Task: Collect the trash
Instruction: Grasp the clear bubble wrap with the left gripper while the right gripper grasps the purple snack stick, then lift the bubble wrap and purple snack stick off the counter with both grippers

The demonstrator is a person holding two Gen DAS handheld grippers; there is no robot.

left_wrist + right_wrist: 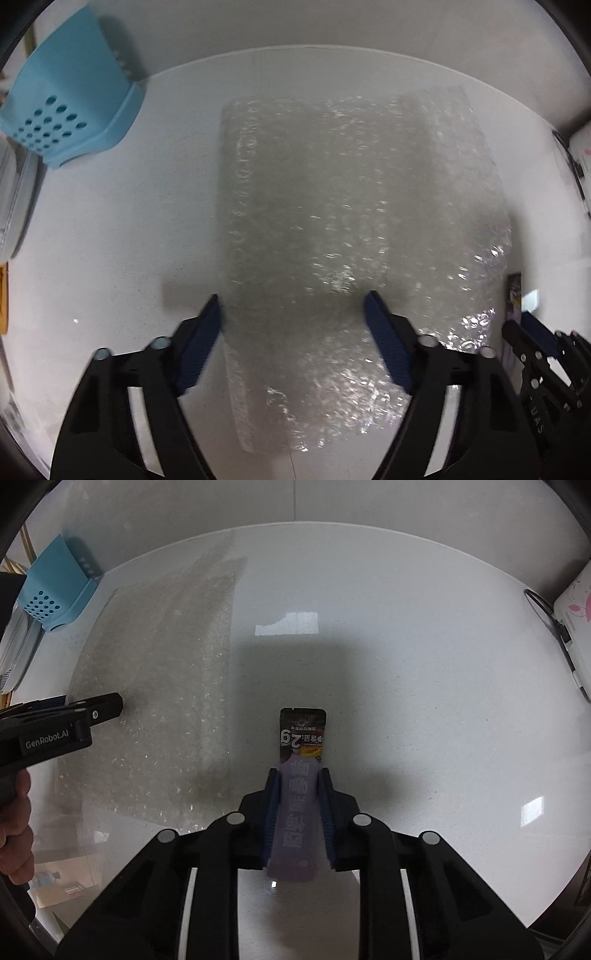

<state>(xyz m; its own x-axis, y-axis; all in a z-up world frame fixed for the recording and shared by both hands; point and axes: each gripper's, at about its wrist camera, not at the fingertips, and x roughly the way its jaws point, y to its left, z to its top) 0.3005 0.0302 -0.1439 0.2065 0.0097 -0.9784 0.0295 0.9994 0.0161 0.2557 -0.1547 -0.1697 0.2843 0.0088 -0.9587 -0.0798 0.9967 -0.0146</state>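
Right claw is pointing steeply down, pinching a snack wrapper; left claw is straddling bubble wrap, spread, on the table.

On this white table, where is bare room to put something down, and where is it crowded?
Bare: the wide stretch of white table right of the purple sachet, up to the white device at the right edge. Also the strip between the blue basket and the bubble wrap. Crowded: the middle-left, where the wrap spreads and both grippers work.
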